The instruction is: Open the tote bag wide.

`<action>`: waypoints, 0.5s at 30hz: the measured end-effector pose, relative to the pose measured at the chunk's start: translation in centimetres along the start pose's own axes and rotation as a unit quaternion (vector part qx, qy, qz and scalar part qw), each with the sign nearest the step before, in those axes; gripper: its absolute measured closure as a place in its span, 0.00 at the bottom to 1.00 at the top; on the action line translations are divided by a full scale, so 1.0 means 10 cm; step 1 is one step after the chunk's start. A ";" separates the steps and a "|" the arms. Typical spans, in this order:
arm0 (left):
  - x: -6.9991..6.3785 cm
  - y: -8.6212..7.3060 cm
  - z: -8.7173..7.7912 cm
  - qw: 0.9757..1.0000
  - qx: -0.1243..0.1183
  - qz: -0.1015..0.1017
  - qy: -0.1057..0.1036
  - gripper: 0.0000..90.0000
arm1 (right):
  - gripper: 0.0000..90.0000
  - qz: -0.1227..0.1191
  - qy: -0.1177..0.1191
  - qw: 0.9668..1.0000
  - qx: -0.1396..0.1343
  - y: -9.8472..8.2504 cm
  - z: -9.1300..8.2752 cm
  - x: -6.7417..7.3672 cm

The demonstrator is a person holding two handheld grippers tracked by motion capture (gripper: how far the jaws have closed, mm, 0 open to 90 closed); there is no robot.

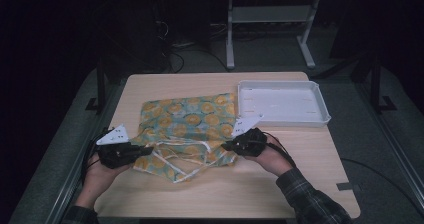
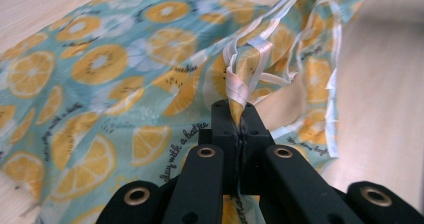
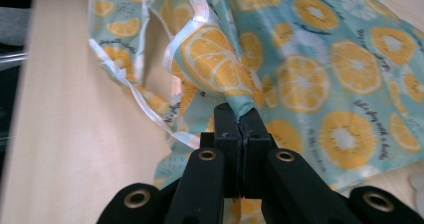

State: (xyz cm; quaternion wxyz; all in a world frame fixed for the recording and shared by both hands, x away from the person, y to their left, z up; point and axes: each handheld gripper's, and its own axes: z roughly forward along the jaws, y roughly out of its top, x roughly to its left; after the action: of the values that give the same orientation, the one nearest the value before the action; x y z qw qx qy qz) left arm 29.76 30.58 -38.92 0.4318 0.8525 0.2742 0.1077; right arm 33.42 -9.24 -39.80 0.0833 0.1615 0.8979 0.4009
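A teal cloth (image 1: 187,121) printed with orange slices and edged in white tape lies spread on the wooden table (image 1: 225,194). My left gripper (image 1: 149,150) is at the cloth's near left corner, shut on a bunched fold of cloth and white tape (image 2: 239,91). At the near right corner my right gripper (image 1: 226,145) is shut on a pinch of the cloth's edge (image 3: 239,104). Both pinched corners rise slightly off the table. A loose white strap (image 1: 185,171) trails off the cloth's near edge between the two grippers.
A white plastic tray (image 1: 282,103) stands at the back right of the table, just beyond my right gripper. Bare wood lies in front of the cloth, toward the near edge. Dark floor, cables and a table frame (image 1: 270,19) lie behind.
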 end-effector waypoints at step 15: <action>0.37 -0.11 0.47 0.996 0.070 -0.031 0.042 0.98 | 0.98 0.037 -0.031 0.997 0.065 -0.10 0.52 -0.32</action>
State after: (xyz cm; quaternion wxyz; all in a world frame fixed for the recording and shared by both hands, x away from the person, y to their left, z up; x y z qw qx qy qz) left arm 34.43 29.99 -42.80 0.3620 0.8667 0.3249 0.1106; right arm 37.60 -7.38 -43.93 0.0857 0.2120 0.9126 0.3389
